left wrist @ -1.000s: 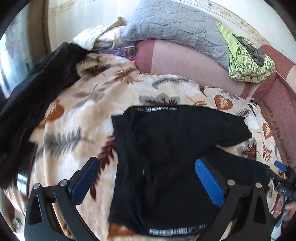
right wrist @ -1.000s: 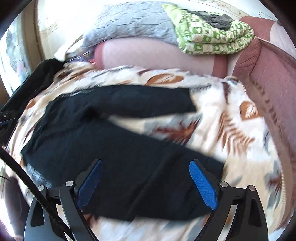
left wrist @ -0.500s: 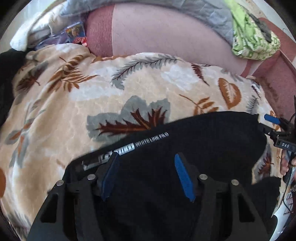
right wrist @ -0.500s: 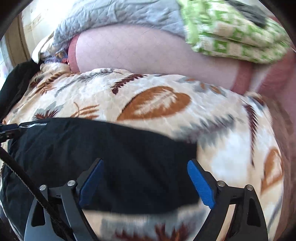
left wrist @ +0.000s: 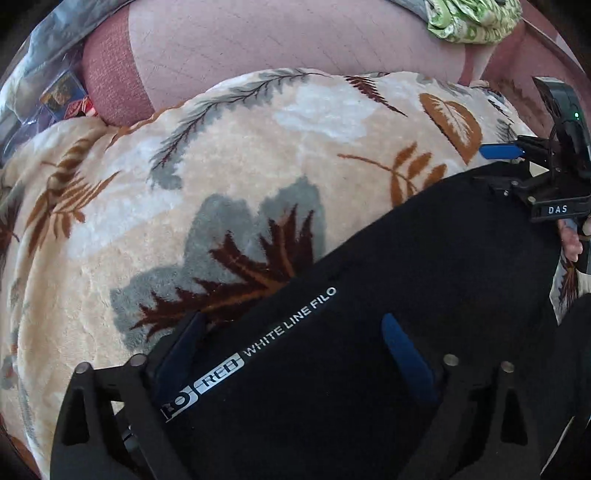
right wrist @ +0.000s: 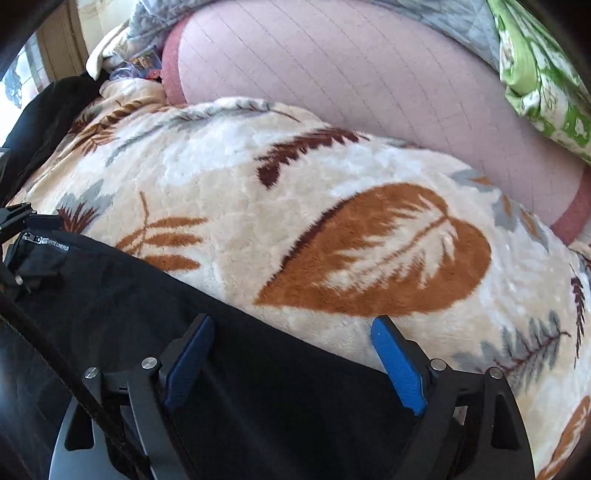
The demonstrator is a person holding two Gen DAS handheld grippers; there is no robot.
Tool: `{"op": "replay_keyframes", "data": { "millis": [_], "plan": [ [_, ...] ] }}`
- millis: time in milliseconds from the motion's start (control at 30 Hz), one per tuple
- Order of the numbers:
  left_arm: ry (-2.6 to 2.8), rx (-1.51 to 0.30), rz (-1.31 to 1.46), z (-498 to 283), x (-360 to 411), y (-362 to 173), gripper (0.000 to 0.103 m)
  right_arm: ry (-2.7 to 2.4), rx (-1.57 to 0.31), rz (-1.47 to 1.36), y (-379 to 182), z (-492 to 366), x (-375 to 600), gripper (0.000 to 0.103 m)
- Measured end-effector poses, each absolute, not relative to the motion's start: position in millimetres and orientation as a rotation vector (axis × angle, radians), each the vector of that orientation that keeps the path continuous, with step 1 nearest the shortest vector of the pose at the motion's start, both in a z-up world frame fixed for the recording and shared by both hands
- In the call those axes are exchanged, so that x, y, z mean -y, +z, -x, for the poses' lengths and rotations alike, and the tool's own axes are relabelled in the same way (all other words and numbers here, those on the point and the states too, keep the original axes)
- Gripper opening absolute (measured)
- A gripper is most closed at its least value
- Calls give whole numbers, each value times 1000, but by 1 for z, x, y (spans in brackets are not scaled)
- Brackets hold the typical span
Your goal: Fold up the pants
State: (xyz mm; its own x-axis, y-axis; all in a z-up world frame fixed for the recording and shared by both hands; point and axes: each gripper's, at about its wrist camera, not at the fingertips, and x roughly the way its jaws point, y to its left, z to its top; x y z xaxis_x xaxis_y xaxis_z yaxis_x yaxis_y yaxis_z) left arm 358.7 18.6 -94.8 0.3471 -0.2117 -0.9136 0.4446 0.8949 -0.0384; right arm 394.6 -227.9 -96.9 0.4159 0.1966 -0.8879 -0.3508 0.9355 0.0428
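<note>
Black pants (left wrist: 424, 266) with a white-lettered waistband lie on a leaf-patterned blanket (left wrist: 240, 155). My left gripper (left wrist: 291, 343) is low over the waistband edge, jaws open, the cloth edge lying between the blue pads. My right gripper (right wrist: 291, 343) is open at the far edge of the pants (right wrist: 147, 295), cloth between its fingers. The right gripper also shows in the left wrist view (left wrist: 517, 158) at the right end of the same edge. The left gripper's tip shows in the right wrist view (right wrist: 22, 221) at the left.
A pink sofa back (left wrist: 295, 40) rises behind the blanket. A green patterned cloth (right wrist: 546, 74) and a grey quilted pillow (right wrist: 443, 14) lie on top of it. A dark garment (right wrist: 44, 110) is piled at the left. Small colourful items (left wrist: 62, 96) sit in the corner.
Both grippers have moved forward and down to the far edge of the pants. The left gripper's jaws have narrowed from a second ago. The pants lie doubled over.
</note>
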Motion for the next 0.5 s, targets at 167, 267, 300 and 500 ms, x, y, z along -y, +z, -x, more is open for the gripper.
{"op": "replay_keyframes", "data": {
  "millis": [167, 267, 300, 500],
  "plan": [
    [-456, -1118, -180, -344, -31, -72, 9, 441, -1131, 52, -86, -383, 223, 7],
    [-447, -1081, -165, -328, -33, -56, 9, 444, -1122, 55, -75, -368, 218, 6],
    [-438, -1063, -174, -319, -32, -50, 9, 442, -1115, 57, -71, -362, 217, 6],
    [-428, -949, -128, -257, -38, -2, 9, 401, -1018, 29, -21, -305, 219, 6]
  ]
}}
